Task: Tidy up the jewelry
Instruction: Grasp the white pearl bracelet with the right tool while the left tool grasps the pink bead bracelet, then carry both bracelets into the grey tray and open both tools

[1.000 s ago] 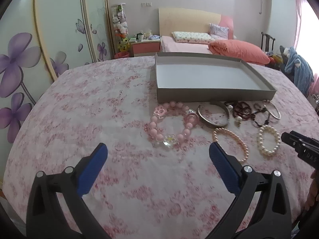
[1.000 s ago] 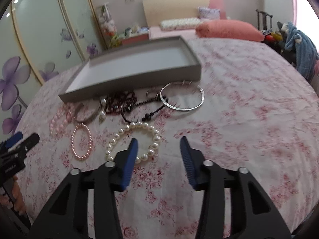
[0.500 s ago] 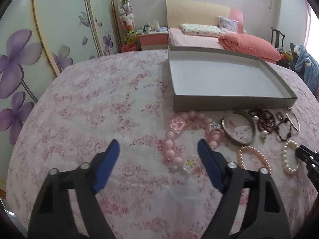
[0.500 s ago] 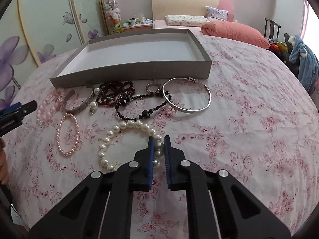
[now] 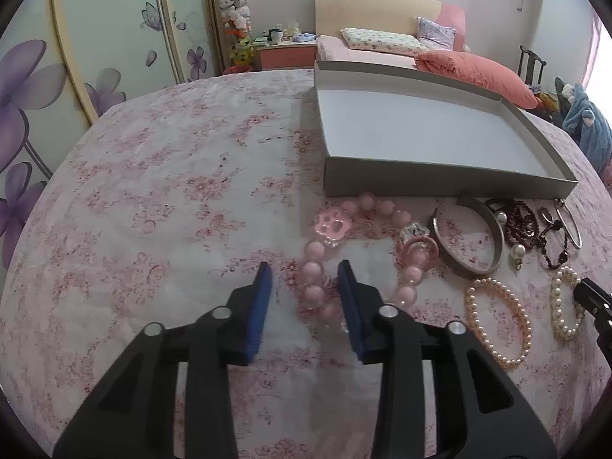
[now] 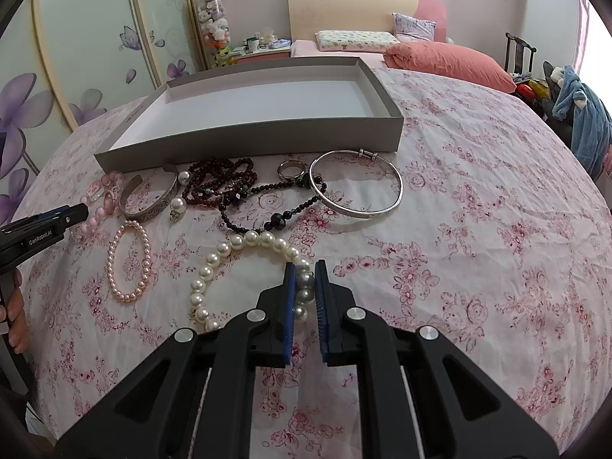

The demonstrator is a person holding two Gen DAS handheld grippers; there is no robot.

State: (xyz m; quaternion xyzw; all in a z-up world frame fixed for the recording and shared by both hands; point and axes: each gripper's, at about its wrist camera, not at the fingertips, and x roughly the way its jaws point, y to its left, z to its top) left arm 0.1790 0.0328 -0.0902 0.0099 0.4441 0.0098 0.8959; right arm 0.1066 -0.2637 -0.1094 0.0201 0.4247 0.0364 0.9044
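Pearl bracelet (image 6: pixel 244 267): big white beads.

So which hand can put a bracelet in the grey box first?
Probably the right. The right gripper fingers are already pinched on the white pearl bracelet, ready to lift toward the shallow grey cardboard box. The left gripper fingers only straddle the chunky pink bead bracelet, still open.

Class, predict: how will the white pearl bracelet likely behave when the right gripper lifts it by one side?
The white pearl bracelet is separate round beads in a loop, so it will probably sag rather than hold shape. The right gripper pinches only a few glossy beads, so they may slip. Once dropped in the grey tray, it probably won't roll.
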